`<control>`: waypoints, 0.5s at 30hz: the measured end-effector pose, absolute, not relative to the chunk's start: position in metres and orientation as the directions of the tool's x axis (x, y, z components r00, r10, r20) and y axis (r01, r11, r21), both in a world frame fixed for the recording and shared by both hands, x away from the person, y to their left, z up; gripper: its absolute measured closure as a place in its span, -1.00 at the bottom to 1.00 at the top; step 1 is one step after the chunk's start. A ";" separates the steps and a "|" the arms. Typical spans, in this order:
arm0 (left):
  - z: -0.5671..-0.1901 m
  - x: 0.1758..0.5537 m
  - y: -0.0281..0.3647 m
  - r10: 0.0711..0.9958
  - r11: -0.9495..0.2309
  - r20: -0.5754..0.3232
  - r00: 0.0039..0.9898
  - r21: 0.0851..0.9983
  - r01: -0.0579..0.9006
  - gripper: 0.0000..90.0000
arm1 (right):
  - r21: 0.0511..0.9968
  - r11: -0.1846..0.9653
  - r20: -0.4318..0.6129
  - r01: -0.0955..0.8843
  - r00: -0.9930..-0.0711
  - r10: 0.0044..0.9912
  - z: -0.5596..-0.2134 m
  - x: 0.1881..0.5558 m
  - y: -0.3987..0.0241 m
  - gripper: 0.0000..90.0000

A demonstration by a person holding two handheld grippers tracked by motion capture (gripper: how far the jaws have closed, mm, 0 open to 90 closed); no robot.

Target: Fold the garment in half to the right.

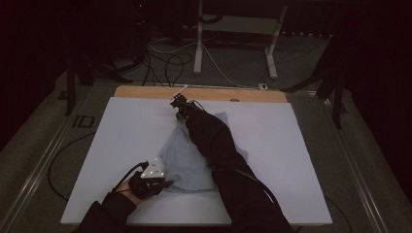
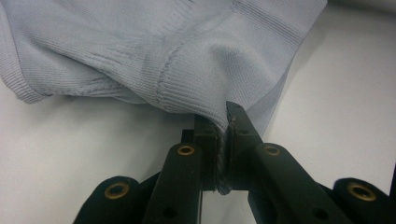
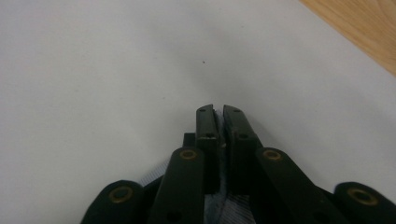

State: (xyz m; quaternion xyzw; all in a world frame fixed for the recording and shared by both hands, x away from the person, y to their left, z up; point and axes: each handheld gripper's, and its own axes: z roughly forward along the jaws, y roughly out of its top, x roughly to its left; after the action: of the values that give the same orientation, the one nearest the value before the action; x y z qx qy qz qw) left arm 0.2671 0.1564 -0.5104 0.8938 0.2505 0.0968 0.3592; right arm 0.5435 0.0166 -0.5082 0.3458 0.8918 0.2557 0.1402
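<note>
A pale blue knit garment lies crumpled on the white board. At the board's near left, my left gripper is shut on the garment's near edge. In the left gripper view the ribbed cloth is pinched between the closed jaws of that gripper. My right gripper reaches to the far middle of the board, the sleeved arm lying across the garment. In the right gripper view its jaws are closed with a thin fold of the blue cloth caught between them.
A wooden strip runs along the board's far edge and shows at the corner of the right gripper view. Beyond it, cables and white stand legs cross the dark floor. Bare white board lies to the right.
</note>
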 end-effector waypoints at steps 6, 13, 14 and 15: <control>-0.509 0.267 0.156 0.513 -0.616 -0.005 0.858 0.694 0.372 0.92 | 0.574 0.632 -0.069 0.520 -0.739 0.670 -0.502 0.542 0.013 0.94; -0.505 0.265 0.155 0.500 -0.615 0.003 0.866 0.705 0.353 0.92 | 0.596 0.631 -0.062 0.496 -0.756 0.652 -0.489 0.537 0.009 0.94; -0.504 0.264 0.154 0.497 -0.615 0.003 0.868 0.706 0.350 0.92 | 0.599 0.633 -0.066 0.491 -0.757 0.650 -0.488 0.537 0.008 0.94; -0.504 0.264 0.154 0.497 -0.615 0.006 0.868 0.708 0.347 0.92 | 0.602 0.630 -0.062 0.491 -0.758 0.650 -0.487 0.537 0.007 0.94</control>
State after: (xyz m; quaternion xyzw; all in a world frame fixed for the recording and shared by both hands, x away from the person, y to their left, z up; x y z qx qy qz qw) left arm 0.2642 0.1543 -0.5038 0.8929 0.2363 0.1010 0.3698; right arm 0.5365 0.0070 -0.4866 0.3196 0.8922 0.2880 0.1376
